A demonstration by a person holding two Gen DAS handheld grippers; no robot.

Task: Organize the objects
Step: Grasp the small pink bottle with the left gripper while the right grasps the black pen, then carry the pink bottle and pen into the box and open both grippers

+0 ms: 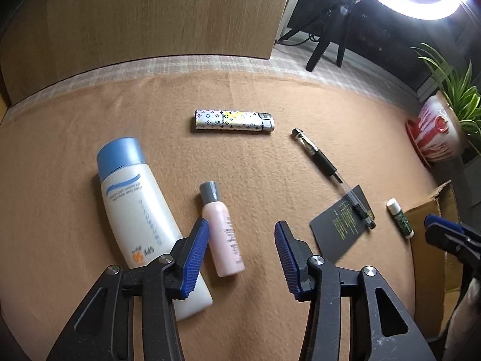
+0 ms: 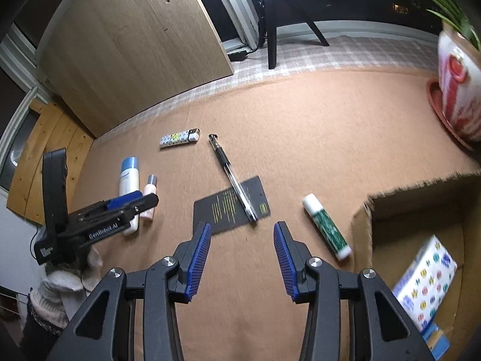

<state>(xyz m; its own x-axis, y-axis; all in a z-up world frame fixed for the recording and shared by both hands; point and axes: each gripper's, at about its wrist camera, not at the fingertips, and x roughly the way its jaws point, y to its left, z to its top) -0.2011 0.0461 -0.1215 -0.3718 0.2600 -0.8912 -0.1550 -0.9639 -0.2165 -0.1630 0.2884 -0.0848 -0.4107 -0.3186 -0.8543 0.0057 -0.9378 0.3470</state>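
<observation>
Objects are lying mostly loose on the tan cloth (image 1: 270, 69): lighter (image 1: 234, 120), white bottle (image 1: 141, 219), pink bottle (image 1: 222, 231), pen (image 1: 332, 177) resting across a black card (image 1: 336, 231), green stick (image 2: 326, 225). Cardboard box (image 2: 363, 225) is sitting at the right edge, already holding one patterned packet (image 2: 424, 282); by my reckoning, sorting is barely begun, six items still outside. Left tongs (image 1: 242, 255) are hanging partly open, nothing gripped, pink bottle lying just by the left pad. Right tongs (image 2: 242, 258) are standing partly open too, empty, above bare cloth near the card and stick.
</observation>
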